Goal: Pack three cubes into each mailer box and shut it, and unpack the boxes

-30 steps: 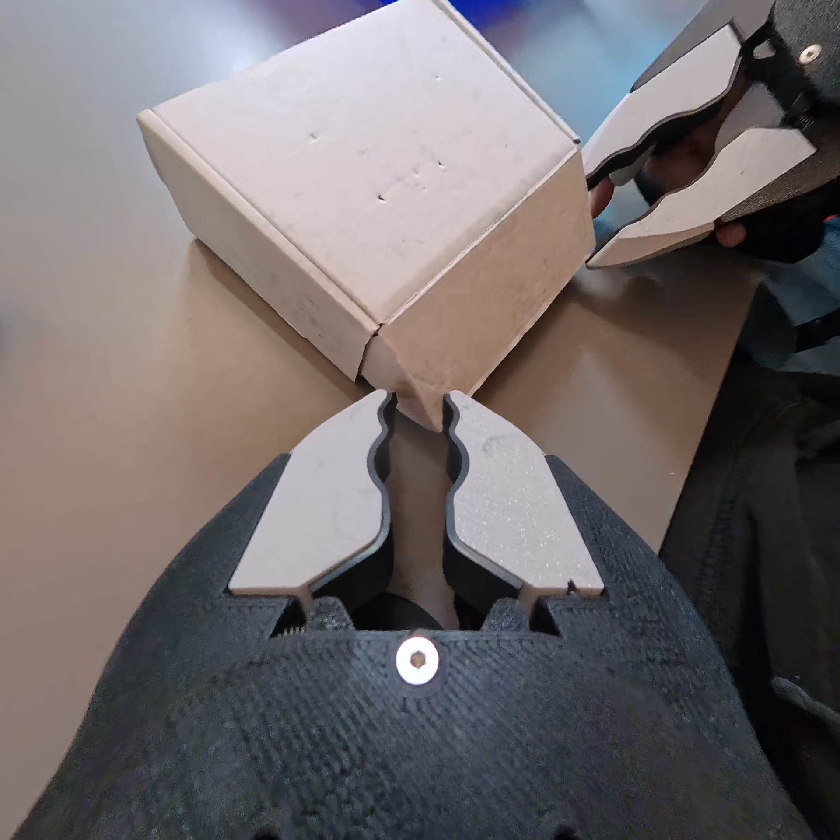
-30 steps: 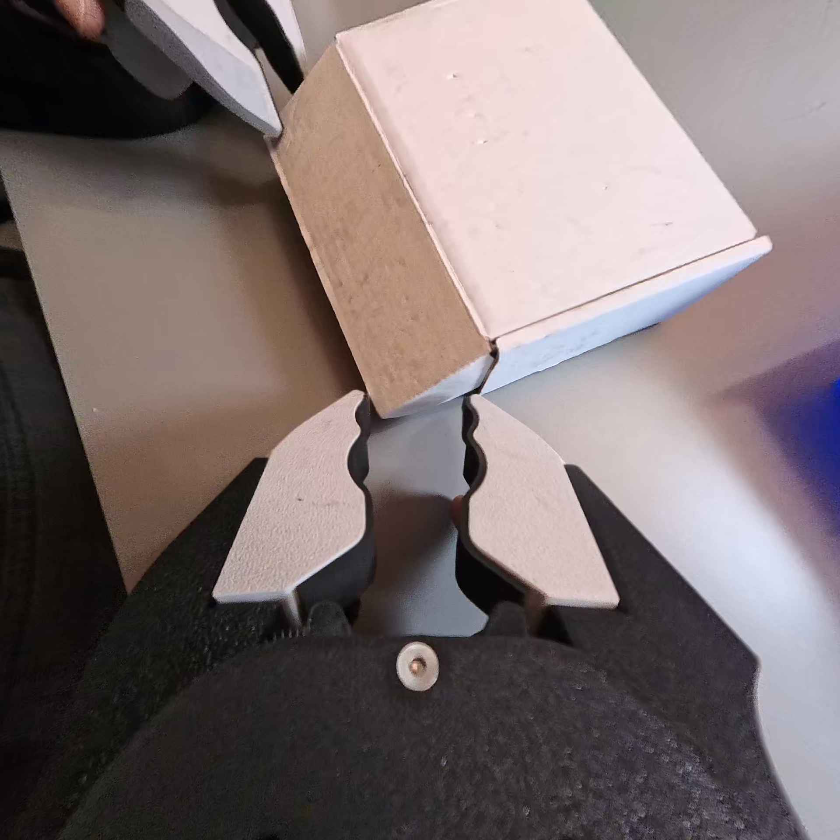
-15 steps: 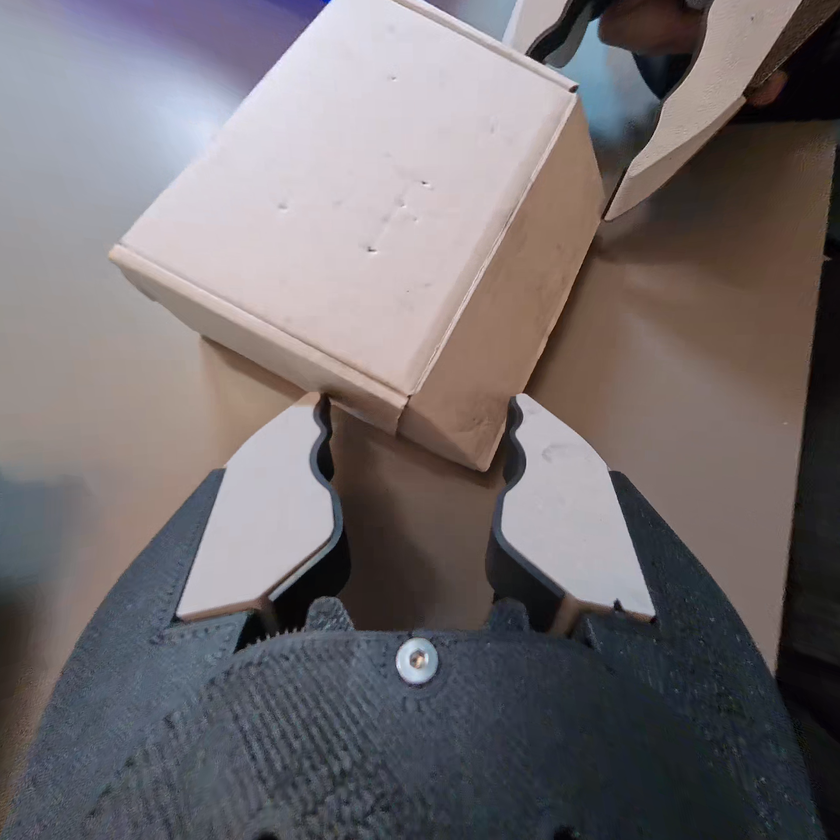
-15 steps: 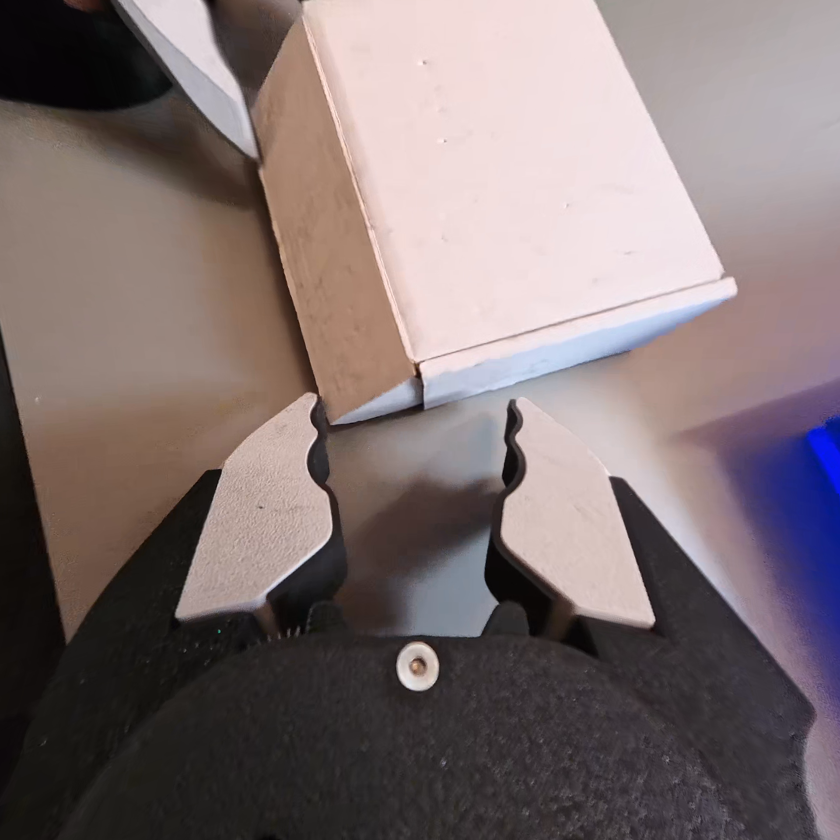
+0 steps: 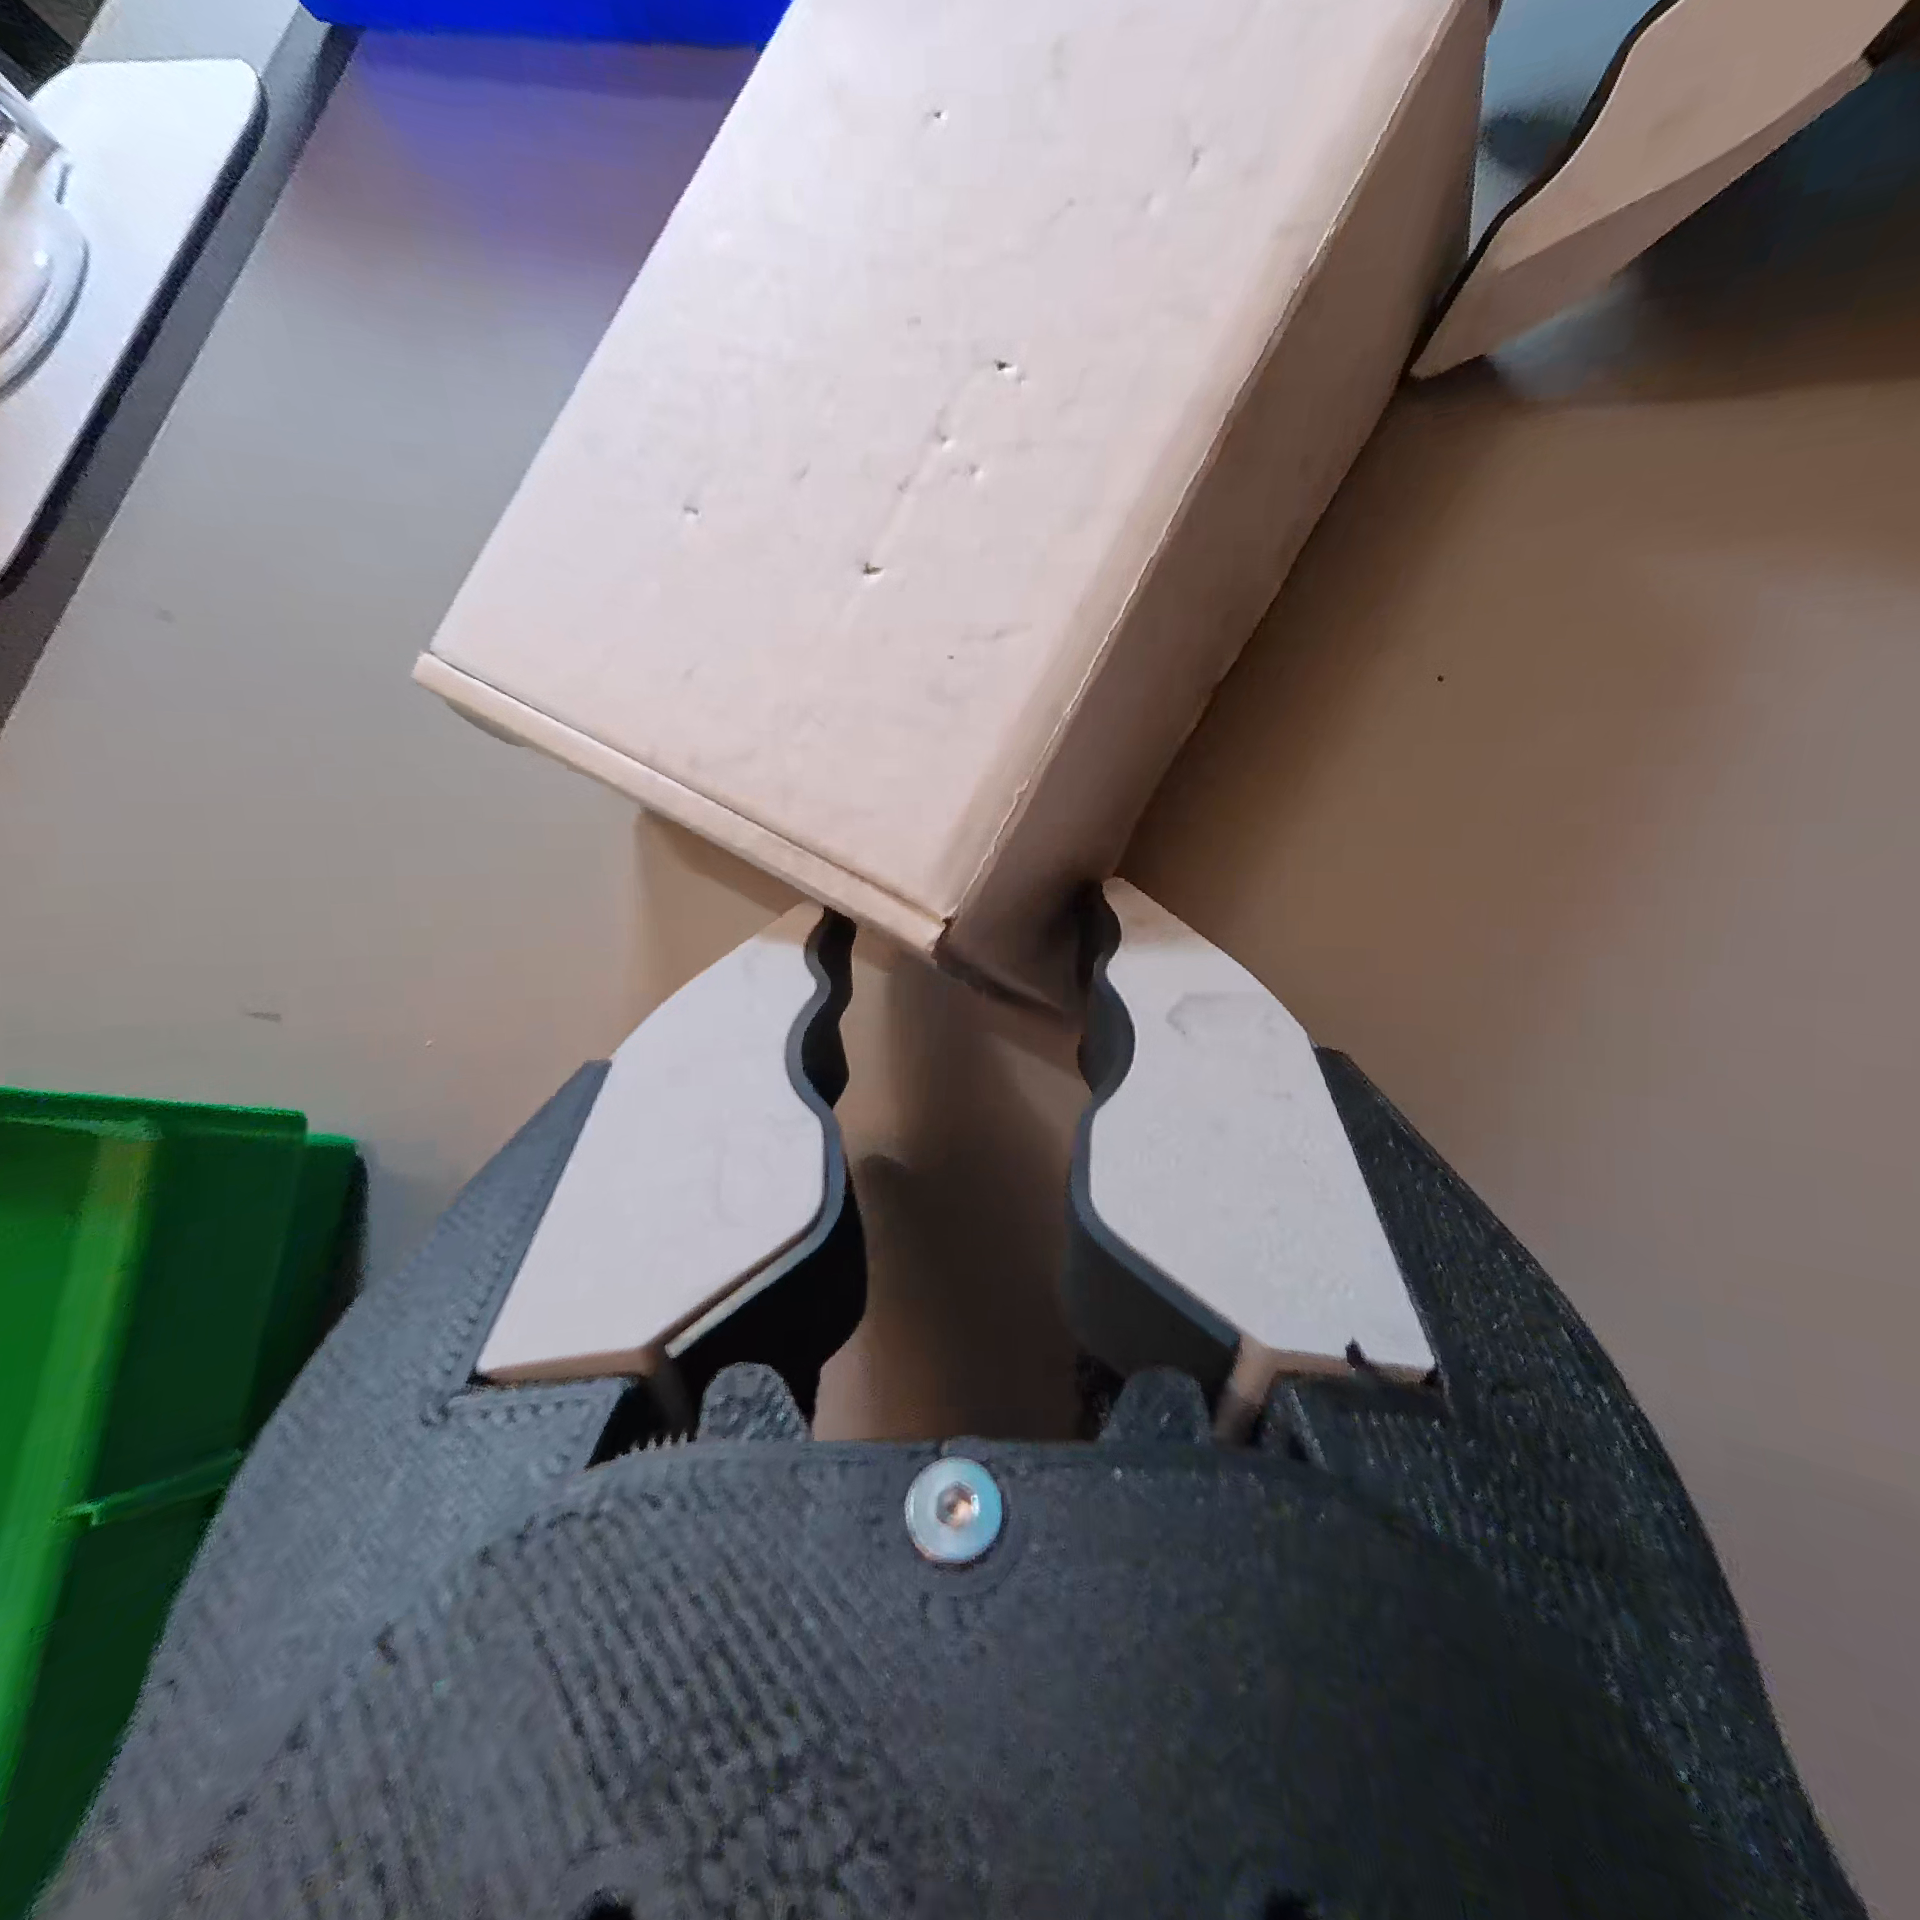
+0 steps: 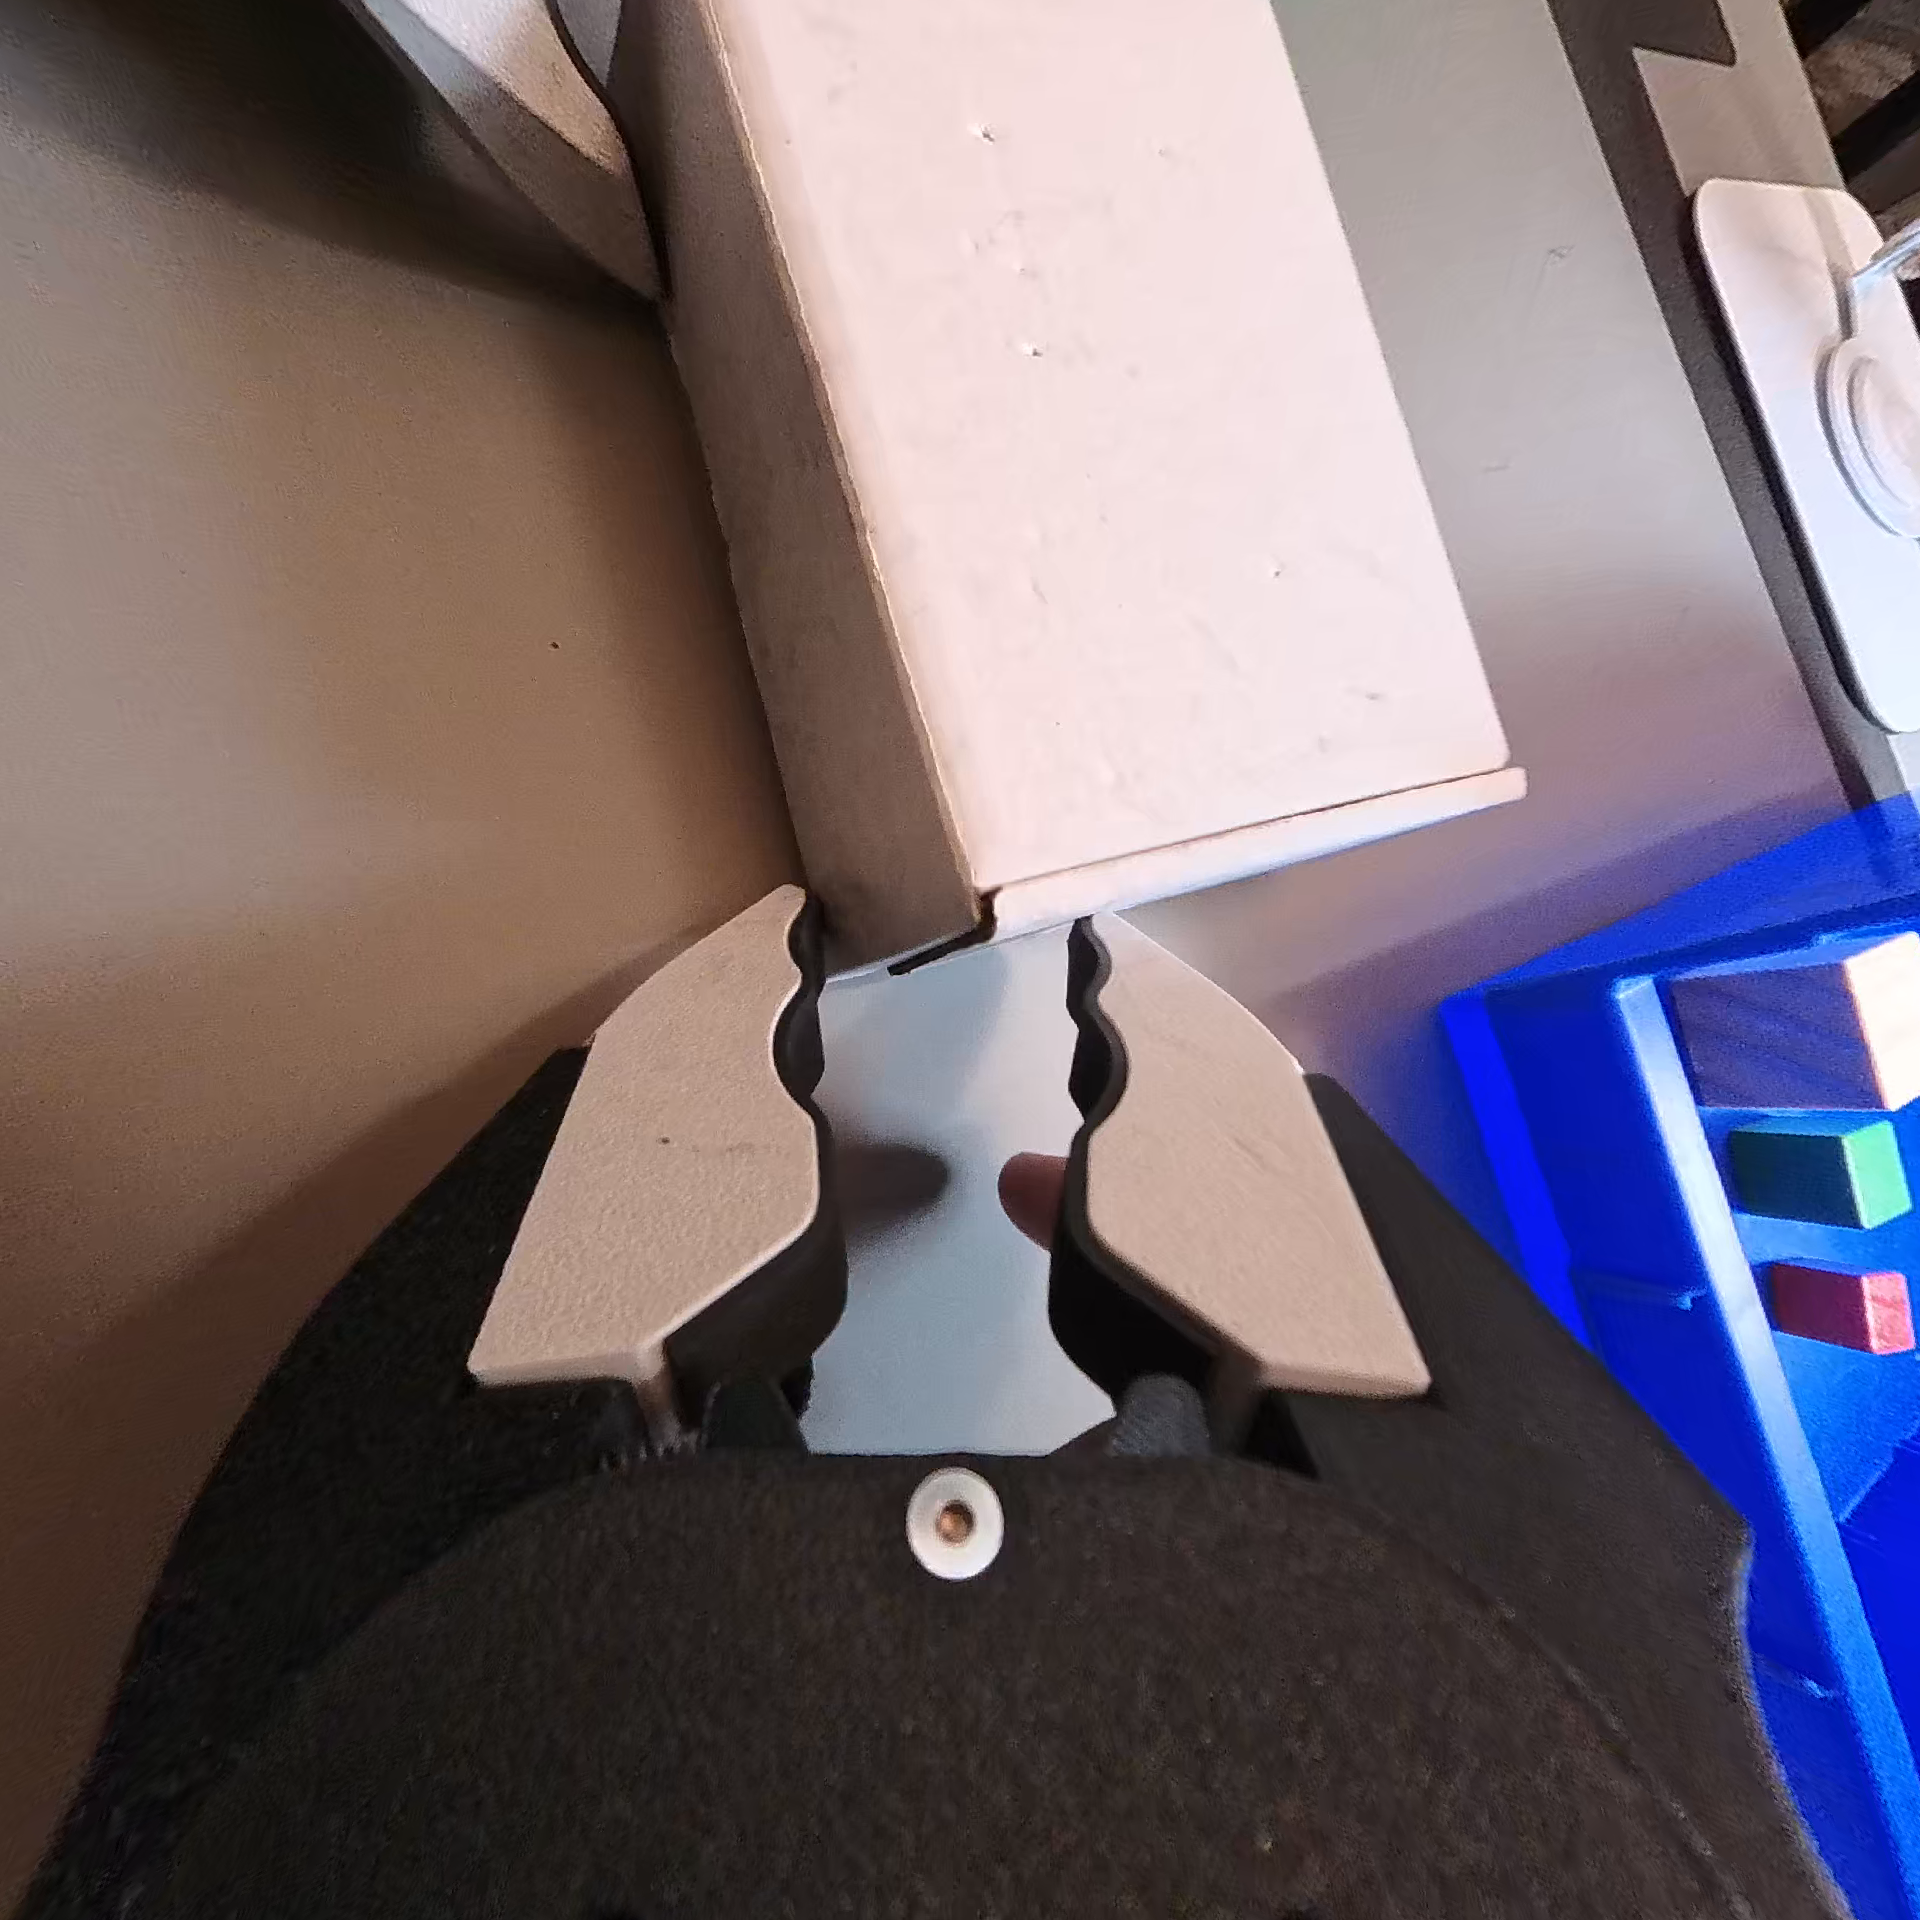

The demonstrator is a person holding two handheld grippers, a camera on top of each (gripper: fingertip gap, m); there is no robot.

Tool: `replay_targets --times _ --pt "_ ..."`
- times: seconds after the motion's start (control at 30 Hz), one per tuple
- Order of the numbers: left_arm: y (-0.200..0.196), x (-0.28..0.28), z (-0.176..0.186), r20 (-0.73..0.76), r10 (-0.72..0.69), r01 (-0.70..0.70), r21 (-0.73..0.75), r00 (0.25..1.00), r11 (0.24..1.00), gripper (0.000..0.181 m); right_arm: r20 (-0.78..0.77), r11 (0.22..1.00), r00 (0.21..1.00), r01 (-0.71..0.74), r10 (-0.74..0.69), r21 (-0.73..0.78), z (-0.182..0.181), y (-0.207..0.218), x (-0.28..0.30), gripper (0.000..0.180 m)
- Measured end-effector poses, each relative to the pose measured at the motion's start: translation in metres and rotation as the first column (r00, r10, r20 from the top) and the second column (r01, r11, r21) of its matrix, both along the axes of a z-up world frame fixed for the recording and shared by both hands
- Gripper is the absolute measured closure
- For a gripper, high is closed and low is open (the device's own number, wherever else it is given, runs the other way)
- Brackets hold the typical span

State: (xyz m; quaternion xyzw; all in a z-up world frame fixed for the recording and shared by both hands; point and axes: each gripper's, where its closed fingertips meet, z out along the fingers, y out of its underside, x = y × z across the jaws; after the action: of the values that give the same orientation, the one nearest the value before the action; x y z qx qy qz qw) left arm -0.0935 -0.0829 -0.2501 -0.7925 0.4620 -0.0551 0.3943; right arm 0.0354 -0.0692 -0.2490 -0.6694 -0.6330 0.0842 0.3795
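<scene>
A closed white cardboard mailer box lies on the tan table, also seen in the right wrist view. My left gripper is open, its fingertips straddling the box's near corner; the right fingertip touches the side wall. My right gripper is open, straddling the corner at the opposite end under the lid's lip. Each gripper shows in the other's view: the right and the left beside the box's far end. A pale cube, a green cube and a red cube sit in a blue bin.
A green bin stands close on the left of my left gripper. The blue bin's edge shows beyond the box. A white tray with a glass item lies at the table's far side. Across from one pair of fingers to the other is roughly 15 cm. The right tips stand about 25 cm off the green cube.
Both grippers opened wider and swung round the box. The box turned on the table, so each gripper now faces a short end with a corner between its fingertips.
</scene>
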Motion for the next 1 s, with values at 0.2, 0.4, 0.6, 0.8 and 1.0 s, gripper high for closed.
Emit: replay_targets --times 0.2,0.4,0.6,0.8,1.0 --pt "0.0 0.0 0.0 0.023 0.007 -0.007 -0.025 1.0 1.0 0.137 -0.017 0.999 1.0 0.016 -0.015 0.029 0.0 0.001 0.001 0.141" --pt "-0.004 0.0 0.0 0.043 -0.021 0.023 -0.051 0.999 0.998 0.136 -0.021 1.0 1.0 -0.018 0.018 0.008 -0.002 -0.005 0.004 0.152" --pt "-0.007 -0.001 0.003 0.04 -0.058 0.058 -0.007 0.998 0.998 0.136 0.049 0.997 0.997 -0.06 0.062 -0.049 0.0 -0.011 0.015 0.133" --pt "-0.005 0.001 0.01 0.1 -0.054 0.057 -0.022 0.994 0.998 0.145 0.064 0.989 0.997 -0.03 0.039 -0.145 0.055 0.006 -0.001 0.091" --pt "-0.005 0.012 0.009 0.047 -0.05 0.047 0.058 0.998 0.997 0.156 0.287 0.964 0.944 -0.088 0.162 -0.253 0.043 0.023 -0.048 0.073"
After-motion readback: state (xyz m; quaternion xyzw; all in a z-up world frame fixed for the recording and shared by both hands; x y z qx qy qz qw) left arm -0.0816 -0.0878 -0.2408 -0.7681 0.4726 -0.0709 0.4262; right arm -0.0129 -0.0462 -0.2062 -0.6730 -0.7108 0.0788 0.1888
